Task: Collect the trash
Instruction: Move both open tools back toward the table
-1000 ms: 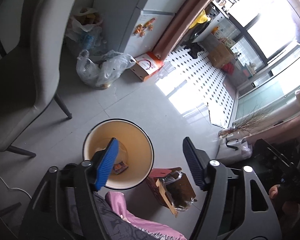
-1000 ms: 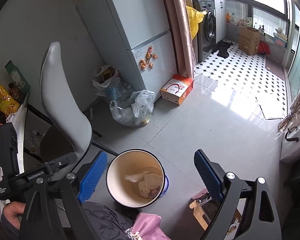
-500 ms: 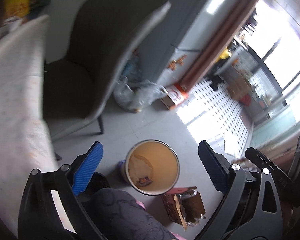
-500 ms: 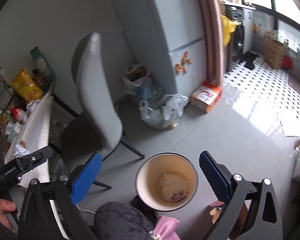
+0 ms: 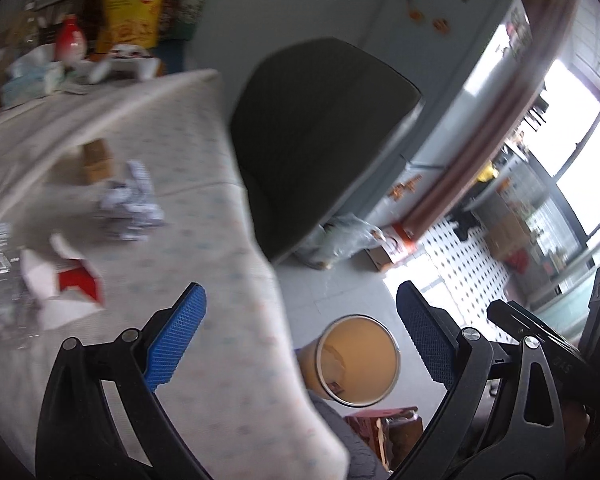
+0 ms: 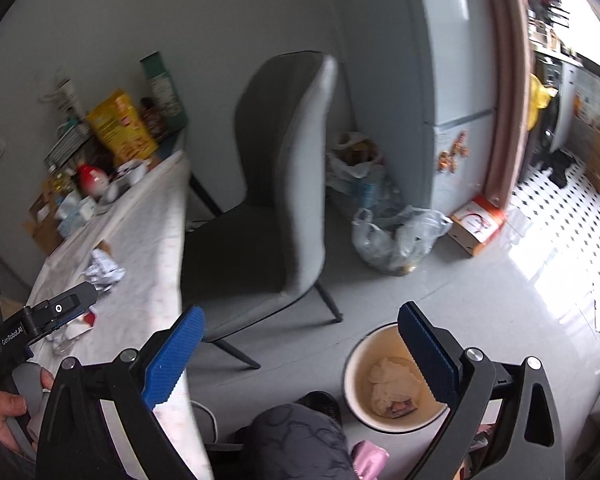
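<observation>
My left gripper [image 5: 300,340] hangs open and empty over the table's near edge. On the tablecloth [image 5: 204,280] lie crumpled paper [image 5: 128,204], a torn red and white carton [image 5: 60,284], a small brown box [image 5: 96,160] and a clear plastic bottle [image 5: 0,272]. The cream bin [image 5: 356,360] stands on the floor below, between the pads. My right gripper [image 6: 300,356] is open and empty too, above the floor with the bin [image 6: 392,380] under its right pad. White scraps lie inside the bin. The crumpled paper [image 6: 104,272] and left gripper [image 6: 52,316] show at the left.
A grey chair [image 6: 280,200] stands against the table's side. Filled plastic bags [image 6: 396,240] and a cardboard box [image 6: 476,224] sit by the fridge [image 6: 440,80]. Snack bags and bottles [image 5: 128,4] crowd the table's far end. My knee [image 6: 296,440] is near the bin.
Both grippers rose from over the bin and swung left toward the table. The left jaws spread wider. The table's trash has come into the left view.
</observation>
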